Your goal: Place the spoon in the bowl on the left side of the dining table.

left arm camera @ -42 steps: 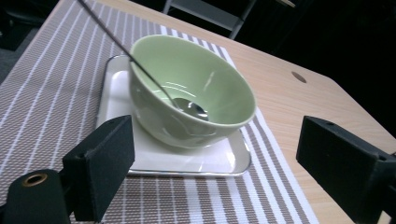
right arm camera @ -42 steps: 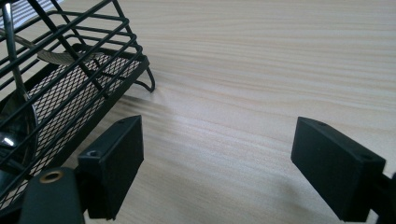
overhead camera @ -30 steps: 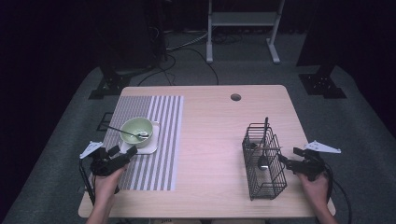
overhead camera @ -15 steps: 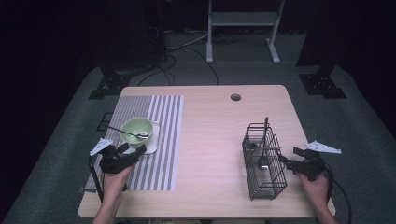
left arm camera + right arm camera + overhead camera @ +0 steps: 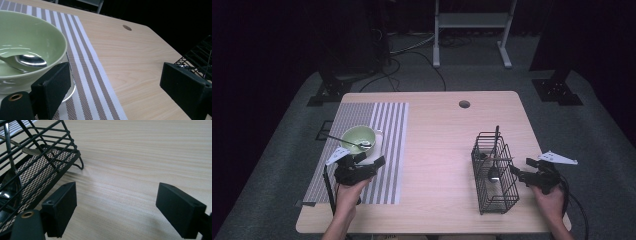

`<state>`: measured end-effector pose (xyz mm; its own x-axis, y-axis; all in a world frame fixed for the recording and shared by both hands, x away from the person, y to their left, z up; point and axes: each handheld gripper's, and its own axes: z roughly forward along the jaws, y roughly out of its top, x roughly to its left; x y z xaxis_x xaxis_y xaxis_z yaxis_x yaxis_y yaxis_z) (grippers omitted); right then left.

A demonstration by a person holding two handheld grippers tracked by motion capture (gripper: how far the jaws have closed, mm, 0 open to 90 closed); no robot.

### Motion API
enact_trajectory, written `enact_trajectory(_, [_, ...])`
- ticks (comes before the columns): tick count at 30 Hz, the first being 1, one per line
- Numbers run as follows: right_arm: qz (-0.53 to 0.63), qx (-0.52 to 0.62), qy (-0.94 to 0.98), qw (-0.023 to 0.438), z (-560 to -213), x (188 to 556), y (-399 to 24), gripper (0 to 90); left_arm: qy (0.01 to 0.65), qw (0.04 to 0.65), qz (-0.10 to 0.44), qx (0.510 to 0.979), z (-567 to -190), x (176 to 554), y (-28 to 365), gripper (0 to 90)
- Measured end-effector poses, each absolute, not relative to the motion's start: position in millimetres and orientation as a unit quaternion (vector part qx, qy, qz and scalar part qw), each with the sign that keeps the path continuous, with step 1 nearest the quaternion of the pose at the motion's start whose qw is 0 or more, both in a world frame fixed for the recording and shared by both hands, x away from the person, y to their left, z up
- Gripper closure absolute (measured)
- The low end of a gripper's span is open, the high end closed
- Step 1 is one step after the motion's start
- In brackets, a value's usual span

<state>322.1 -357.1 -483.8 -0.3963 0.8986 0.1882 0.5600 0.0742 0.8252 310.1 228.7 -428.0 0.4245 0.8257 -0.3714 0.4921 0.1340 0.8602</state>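
Observation:
A pale green bowl (image 5: 358,138) with a metal spoon (image 5: 362,144) in it rests on a striped placemat (image 5: 387,150) at the table's left. My left gripper (image 5: 372,159) is open just in front of the bowl, and its left fingertip (image 5: 53,86) stands close against the bowl (image 5: 27,42) wall by the spoon (image 5: 31,60). A black wire basket (image 5: 494,170) with cutlery stands at the right. My right gripper (image 5: 521,168) is open just right of it, low over the bare wood. In the right gripper view the basket (image 5: 37,162) holds a spoon (image 5: 11,187).
A round cable hole (image 5: 464,104) sits near the table's far edge. Bare wood (image 5: 437,150) stretches between placemat and basket. The basket's corner (image 5: 200,56) shows far right in the left gripper view. Dark floor, stands and cables lie beyond the table.
My left gripper has moved right and forward, up to the bowl. The right gripper and the basket have stayed where they were.

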Motion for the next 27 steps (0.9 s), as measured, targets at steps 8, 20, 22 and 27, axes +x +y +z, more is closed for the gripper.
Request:
enact_trajectory(8, [0.444, 0.515, 0.708, 0.191, -484, 322, -357, 16.0, 0.512, 0.549, 0.139, 0.646, -437, 309, 218, 9.0])
enact_trajectory(20, [0.444, 0.513, 0.709, 0.193, -484, 321, -357, 16.0, 0.496, 0.54, 0.134, 0.666, -442, 303, 202, 3.3])
enact_trajectory(22, [0.444, 0.513, 0.709, 0.193, -484, 321, -357, 16.0, 0.493, 0.539, 0.132, 0.67, -442, 302, 199, 2.8])
enact_trajectory(27, [0.446, 0.513, 0.708, 0.192, -484, 321, -357, 16.0, 0.481, 0.538, 0.132, 0.679, -442, 298, 193, 2.4])
